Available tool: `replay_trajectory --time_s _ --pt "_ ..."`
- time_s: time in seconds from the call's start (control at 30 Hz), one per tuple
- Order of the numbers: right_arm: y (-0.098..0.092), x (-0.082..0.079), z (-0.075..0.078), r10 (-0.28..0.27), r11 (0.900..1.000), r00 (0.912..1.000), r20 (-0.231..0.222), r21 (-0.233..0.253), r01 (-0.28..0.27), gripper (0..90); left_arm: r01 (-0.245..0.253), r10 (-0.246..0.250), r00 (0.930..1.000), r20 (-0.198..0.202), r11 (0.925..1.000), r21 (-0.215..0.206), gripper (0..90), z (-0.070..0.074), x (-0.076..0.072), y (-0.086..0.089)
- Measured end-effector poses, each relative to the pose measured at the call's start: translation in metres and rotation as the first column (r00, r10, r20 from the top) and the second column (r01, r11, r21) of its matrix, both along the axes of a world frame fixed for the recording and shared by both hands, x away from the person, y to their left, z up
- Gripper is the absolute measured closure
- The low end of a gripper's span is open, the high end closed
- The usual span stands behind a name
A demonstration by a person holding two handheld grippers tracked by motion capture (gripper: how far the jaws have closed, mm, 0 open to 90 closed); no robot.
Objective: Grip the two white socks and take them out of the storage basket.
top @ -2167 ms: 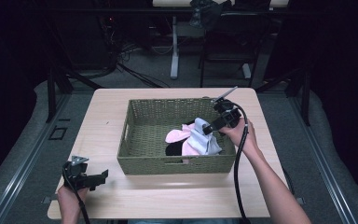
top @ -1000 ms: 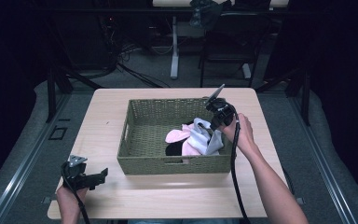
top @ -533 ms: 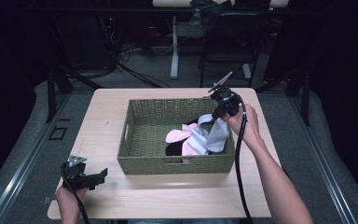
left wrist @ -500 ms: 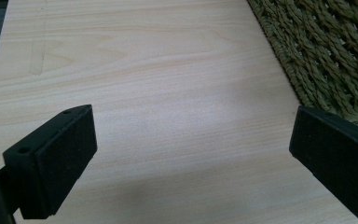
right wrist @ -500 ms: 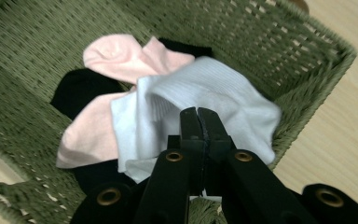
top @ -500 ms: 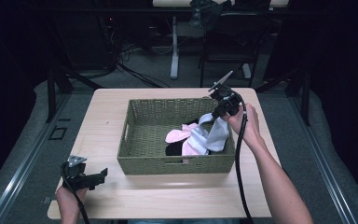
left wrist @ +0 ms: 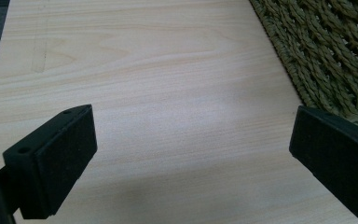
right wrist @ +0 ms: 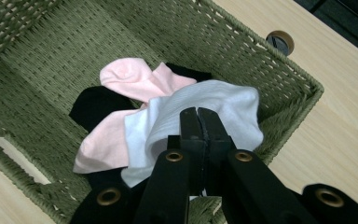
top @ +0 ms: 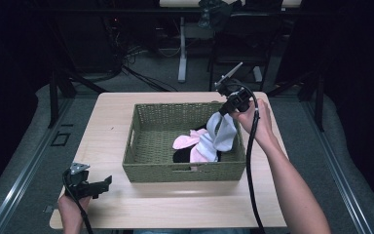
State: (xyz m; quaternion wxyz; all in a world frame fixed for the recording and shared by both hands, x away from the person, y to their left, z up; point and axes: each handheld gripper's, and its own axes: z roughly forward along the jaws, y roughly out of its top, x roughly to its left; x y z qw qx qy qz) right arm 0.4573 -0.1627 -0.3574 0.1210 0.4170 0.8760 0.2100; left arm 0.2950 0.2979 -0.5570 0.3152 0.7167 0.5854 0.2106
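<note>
Bare table lies open left of and before the woven basket — its walls fence in the socks, reachable from above.

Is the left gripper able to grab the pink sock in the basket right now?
Probably not from there: the left gripper sits open, low over the wooden table outside the green woven basket, whose near wall stands between it and the pink sock.

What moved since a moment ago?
The right gripper, shut on the white sock, rose and pulled back toward the basket's right rim, lifting the sock from the pile. The left gripper stayed open by the table's near-left corner; pink socks stayed inside.
</note>
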Motion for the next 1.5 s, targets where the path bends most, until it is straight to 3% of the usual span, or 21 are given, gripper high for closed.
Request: replay_trajectory --time_s 0.67,1.13,1.5 --pt "-0.004 0.002 0.027 0.014 1.0 0.9997 0.02 -0.001 -0.014 90.0 -0.002 0.002 1.0 0.0 1.0 0.001 0.8 0.0 0.0 0.0" --pt "-0.007 -0.002 0.059 0.017 1.0 0.9981 0.06 0.005 -0.017 89.9 0.0 0.0 1.0 -0.006 1.0 -0.002 0.8 0.0 0.0 0.0" --pt "-0.023 -0.009 0.077 0.0 1.0 0.9956 0.093 -0.018 0.001 89.8 -0.003 0.003 1.0 0.0 1.0 -0.007 0.8 -0.001 0.0 0.0"
